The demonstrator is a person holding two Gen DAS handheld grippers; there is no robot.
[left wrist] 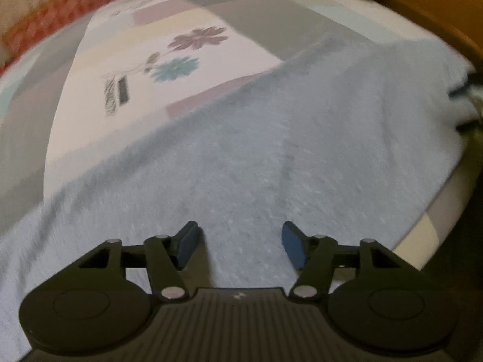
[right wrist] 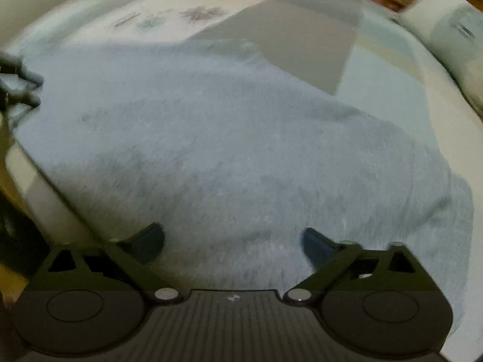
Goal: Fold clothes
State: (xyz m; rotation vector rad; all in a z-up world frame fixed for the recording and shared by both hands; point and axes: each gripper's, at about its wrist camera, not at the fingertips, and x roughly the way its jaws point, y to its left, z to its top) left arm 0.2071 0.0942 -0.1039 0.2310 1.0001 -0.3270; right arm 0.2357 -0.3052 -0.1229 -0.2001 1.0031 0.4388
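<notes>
Patchwork bedding carries our pale blue fleece garment, spread flat near us. We hold the left gripper and right gripper open and empty above it; next, pinch one edge cleanly, both layers.

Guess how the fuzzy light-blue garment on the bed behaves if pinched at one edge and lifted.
The light-blue fleecy garment lies flat with soft creases, so it will probably drape and sag, not hold shape. Its nap looks grippy, so slipping seems unlikely. Pushed, it would likely bunch up on the patterned bedsheet.
</notes>
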